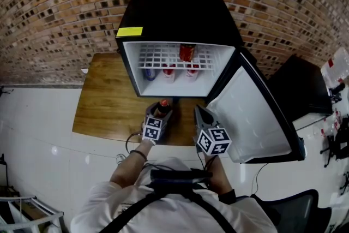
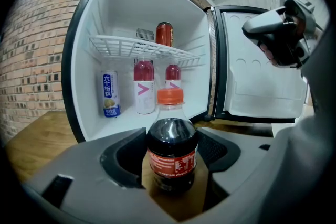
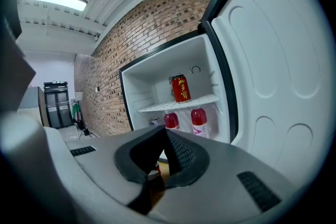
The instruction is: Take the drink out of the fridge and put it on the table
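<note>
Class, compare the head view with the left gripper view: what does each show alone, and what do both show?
Head view only: the fridge's black top with its yellow sticker, and the marker cube on the left gripper. Left gripper view only: the print on the cola bottle's red label. Both: that bottle between the left gripper's jaws, the red can on the wire shelf, the open door.

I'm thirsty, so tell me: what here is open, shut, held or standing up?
fridge door: open wide
cola bottle: upright, cap on
left gripper: shut on the cola bottle
right gripper: shut, empty
red can: upright on the shelf
</note>
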The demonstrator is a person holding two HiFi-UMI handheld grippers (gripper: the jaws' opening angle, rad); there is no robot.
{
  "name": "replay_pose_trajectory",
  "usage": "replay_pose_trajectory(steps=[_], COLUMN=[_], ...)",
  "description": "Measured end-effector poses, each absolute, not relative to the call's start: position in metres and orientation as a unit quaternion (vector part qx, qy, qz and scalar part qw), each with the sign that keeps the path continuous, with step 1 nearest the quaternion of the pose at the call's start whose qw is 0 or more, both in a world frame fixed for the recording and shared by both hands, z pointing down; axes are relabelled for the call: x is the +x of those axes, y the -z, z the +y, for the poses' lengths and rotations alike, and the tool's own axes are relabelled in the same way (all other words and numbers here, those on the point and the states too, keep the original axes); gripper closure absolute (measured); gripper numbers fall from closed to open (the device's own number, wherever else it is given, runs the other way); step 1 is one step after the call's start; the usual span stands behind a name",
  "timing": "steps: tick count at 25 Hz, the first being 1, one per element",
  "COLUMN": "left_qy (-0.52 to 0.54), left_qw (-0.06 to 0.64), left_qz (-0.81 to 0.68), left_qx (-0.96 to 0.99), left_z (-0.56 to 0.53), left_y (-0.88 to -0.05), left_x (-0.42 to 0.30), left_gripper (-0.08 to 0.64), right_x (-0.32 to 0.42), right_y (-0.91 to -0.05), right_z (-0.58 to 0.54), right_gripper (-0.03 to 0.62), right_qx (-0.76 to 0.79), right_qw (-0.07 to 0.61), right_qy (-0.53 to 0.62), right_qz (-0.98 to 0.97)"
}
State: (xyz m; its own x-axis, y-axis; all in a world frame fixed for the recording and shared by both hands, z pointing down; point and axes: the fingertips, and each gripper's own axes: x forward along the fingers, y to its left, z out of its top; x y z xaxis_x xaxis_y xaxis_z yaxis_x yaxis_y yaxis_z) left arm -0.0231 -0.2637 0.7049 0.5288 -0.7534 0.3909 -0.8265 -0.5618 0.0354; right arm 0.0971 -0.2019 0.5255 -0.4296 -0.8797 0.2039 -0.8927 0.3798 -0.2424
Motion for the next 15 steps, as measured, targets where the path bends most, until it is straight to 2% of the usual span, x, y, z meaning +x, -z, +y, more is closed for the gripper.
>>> replay_pose_trajectory(steps=[15], left_qy=[-0.190], left_qw=[0.086], left_qz=[-0.440], left_qx=[0.874], left_z=[-0.247], left_y=[-0.710], left_x=[-0.024], left_gripper=[0.258], right_x=[0.094], right_y=[-0.527], right_z=[-0.204], right_gripper=[0.578], right_qx=[0.531], right_qw=[0.021], right_qy=[-0.161], right_qz=[-0.832])
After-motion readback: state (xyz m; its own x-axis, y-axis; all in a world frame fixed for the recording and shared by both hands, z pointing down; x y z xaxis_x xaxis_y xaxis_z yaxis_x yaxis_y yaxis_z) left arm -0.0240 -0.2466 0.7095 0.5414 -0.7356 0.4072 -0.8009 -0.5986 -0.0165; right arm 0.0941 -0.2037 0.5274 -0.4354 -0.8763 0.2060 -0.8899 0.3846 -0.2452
